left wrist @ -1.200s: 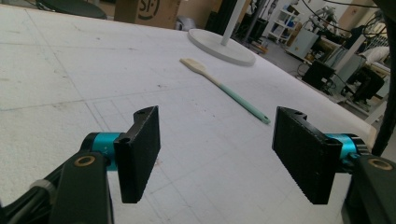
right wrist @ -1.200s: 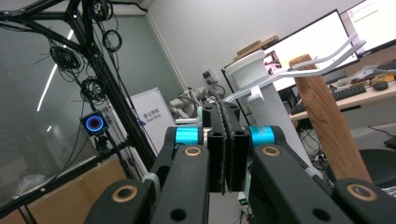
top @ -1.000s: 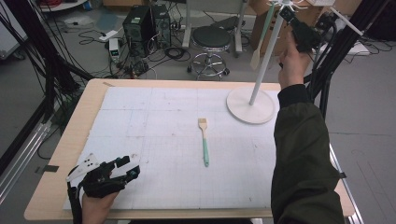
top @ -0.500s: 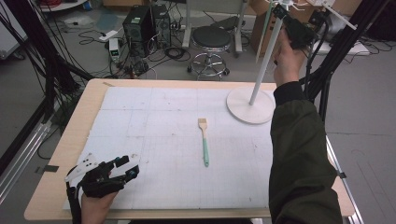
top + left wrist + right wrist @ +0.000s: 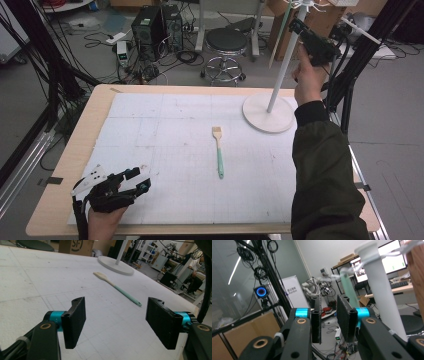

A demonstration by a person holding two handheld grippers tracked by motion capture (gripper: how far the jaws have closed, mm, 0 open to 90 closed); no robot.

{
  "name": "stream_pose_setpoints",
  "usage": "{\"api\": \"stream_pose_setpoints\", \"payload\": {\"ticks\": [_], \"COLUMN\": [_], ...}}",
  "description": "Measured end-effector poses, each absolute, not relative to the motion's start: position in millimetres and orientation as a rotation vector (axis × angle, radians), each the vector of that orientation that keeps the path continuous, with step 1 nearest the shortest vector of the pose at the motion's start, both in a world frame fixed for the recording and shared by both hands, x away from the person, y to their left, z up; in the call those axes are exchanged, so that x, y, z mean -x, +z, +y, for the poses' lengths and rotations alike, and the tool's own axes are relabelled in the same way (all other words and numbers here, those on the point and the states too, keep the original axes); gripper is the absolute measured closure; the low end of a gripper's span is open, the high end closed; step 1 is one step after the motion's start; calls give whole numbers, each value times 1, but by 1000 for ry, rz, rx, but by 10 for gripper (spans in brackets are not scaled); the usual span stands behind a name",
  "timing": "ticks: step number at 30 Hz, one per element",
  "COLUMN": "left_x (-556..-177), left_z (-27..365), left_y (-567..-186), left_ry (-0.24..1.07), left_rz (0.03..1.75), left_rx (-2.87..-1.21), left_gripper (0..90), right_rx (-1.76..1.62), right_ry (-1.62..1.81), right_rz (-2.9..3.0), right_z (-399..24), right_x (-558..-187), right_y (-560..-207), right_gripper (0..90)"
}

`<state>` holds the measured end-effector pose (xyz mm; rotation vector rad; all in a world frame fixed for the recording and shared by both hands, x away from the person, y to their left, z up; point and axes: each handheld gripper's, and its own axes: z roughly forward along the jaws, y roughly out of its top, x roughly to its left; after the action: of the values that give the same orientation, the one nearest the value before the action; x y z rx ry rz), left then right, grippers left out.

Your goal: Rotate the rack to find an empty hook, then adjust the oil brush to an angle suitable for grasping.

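Observation:
A brush point(image 5: 218, 152) with a mint handle and pale bristles lies in the middle of the white mat; the left gripper view has it ahead of the jaws point(image 5: 117, 288). My left gripper point(image 5: 142, 177) rests at the front left of the table, open and empty point(image 5: 115, 322). My right gripper point(image 5: 296, 26) is raised beside the top of the white stand's pole point(image 5: 282, 60). Its jaws point(image 5: 329, 315) have just been opening and stand a little apart with nothing between them. A mint green handle point(image 5: 349, 287) hangs from the stand just behind the right jaw.
The stand's round white base point(image 5: 267, 112) sits at the table's back right. A pale utensil point(image 5: 276, 50) hangs from the stand's top. Beyond the far edge are a stool point(image 5: 227, 42), computer cases point(image 5: 150, 25) and cables on the floor.
The right hand has shifted slightly beside the top of the stand. The left gripper and the brush have stayed where they were.

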<state>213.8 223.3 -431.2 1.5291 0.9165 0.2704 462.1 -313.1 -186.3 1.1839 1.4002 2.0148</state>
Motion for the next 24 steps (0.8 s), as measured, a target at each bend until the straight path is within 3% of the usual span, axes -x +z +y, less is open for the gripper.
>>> {"api": "stream_pose_setpoints", "payload": {"ticks": [5, 13, 24], "left_x": [-214, -212, -212], "left_z": [220, 214, 210], "left_y": [-430, -429, -426], "left_ry": [273, 273, 272], "left_rz": [906, 887, 861], "left_rx": [-1531, -1543, -1555], "left_gripper": [331, 331, 330], "right_rx": [-1162, -1185, -1186], "right_ry": [2007, 1996, 1976], "right_rz": [1476, 1590, 1705], "right_z": [-300, -276, -247], "right_x": [-450, -434, -416], "right_y": [-202, -233, -267], "right_gripper": [653, 480, 457]}}
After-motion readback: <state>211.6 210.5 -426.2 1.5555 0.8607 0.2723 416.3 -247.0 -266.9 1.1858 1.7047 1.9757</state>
